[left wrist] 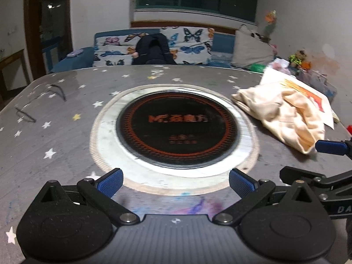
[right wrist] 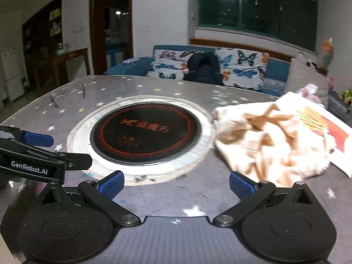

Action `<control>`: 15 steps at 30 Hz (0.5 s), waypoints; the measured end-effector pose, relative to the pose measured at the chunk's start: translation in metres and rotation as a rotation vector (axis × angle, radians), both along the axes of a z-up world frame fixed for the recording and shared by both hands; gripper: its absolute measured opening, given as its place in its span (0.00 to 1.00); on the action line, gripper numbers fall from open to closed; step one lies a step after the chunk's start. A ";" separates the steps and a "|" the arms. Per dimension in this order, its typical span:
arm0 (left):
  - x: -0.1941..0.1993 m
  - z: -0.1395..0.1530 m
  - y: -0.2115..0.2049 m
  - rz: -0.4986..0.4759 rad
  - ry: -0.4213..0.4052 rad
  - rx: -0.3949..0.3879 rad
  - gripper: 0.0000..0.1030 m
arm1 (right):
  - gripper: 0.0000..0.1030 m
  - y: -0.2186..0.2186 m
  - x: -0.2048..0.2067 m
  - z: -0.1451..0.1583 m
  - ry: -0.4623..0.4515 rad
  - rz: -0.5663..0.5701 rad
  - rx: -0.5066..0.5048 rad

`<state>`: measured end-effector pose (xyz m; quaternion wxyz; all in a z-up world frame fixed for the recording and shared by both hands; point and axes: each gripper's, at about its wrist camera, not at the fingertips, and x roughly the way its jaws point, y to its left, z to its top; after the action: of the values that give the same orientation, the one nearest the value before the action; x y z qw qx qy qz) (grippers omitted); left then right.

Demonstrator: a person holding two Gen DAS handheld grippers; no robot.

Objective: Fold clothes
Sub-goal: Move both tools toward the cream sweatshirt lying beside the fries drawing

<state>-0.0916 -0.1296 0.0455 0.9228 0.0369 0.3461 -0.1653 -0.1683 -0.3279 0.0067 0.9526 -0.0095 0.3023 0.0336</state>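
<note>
A cream garment [right wrist: 270, 138] lies in a crumpled heap at the right of both frames, on the grey star-printed counter [left wrist: 55, 118] just beside the round black hotplate [left wrist: 177, 129] set into its middle. The heap partly covers a white printed sheet or bag with red and orange artwork [right wrist: 334, 132]; the blur makes it hard to say which it is. The bunched state of the cloth suggests folding has not begun: no edge is laid flat, and no sleeve or hem can be picked out. Both tools hover low over the near edge of the counter, side by side, probably so each can take one side of the fabric. The left gripper [left wrist: 176, 183] has its jaws spread wide, blue pads far apart, with only bare counter and the hotplate's rim between them; it holds nothing and touches nothing. The right gripper [right wrist: 177, 184] is spread just as wide and is also empty, though the nearest fold of the garment lies close to its right-hand pad, near the lower right of the right wrist view. In the left wrist view, one blue tip of the right tool sits just at the heap's lower corner; whether it touches cannot be told. A sofa with butterfly cushions [left wrist: 154, 46] stands behind the counter in the upper middle.
</note>
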 end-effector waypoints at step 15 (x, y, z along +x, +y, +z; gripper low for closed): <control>-0.002 0.011 -0.043 -0.105 0.020 0.015 1.00 | 1.00 -0.039 -0.036 -0.004 0.010 -0.092 -0.008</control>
<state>-0.0933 -0.1725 0.0560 0.9091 0.0602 0.3539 -0.2114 -0.2047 -0.3671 0.0028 0.9515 0.0006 0.3074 -0.0114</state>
